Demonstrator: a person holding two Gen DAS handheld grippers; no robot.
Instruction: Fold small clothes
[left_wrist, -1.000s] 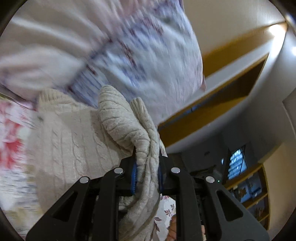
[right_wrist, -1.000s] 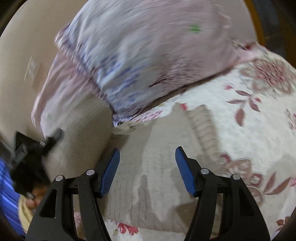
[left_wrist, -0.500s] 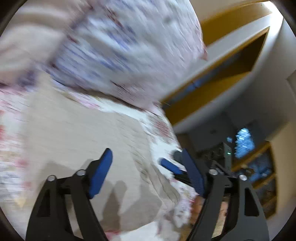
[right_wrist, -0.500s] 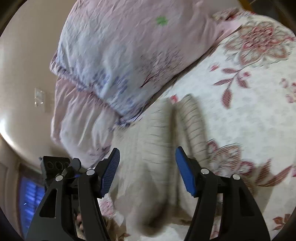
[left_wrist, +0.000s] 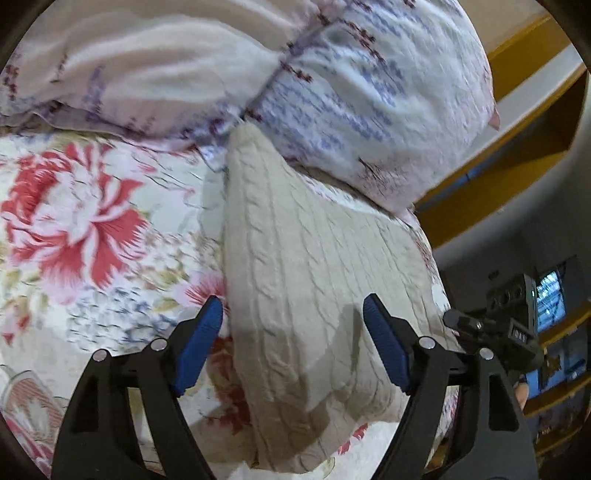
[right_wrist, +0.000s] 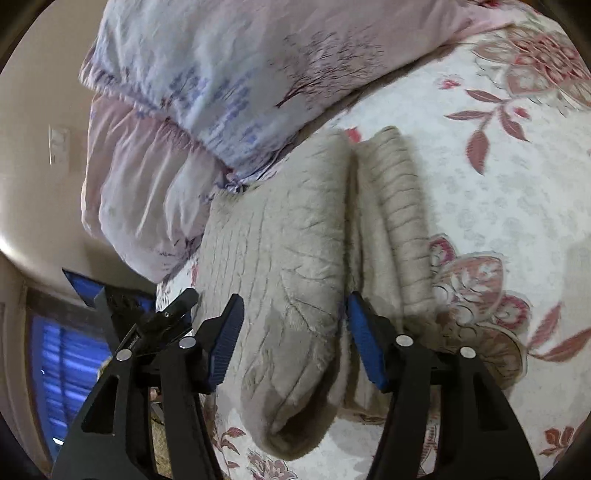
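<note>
Released a second ago: my left gripper (left_wrist: 291, 339) then had a bunched fold of the cream cable-knit sweater (left_wrist: 310, 288) pinched between its jaws; now those jaws stand wide and empty, hovering low over the garment, which lies flat on the floral bedspread (left_wrist: 81, 229). Letting go there lays the lifted part down onto the body of the knit, so the fold can settle.

In the left wrist view the sweater runs from the pillow (left_wrist: 369, 92) at upper centre down to the lower middle of the frame, its top edge touching the pillow.

My right gripper (right_wrist: 295, 339) is over the lower middle of its own frame. Its jaws are closing, with the rolled near edge of the sweater (right_wrist: 288, 258) between them, pads not yet pressing. A ribbed strip lies just beside the main body, right of centre.

Judgement: the right is placed to take that edge for the next fold. Thick knit may spring open when released.
</note>
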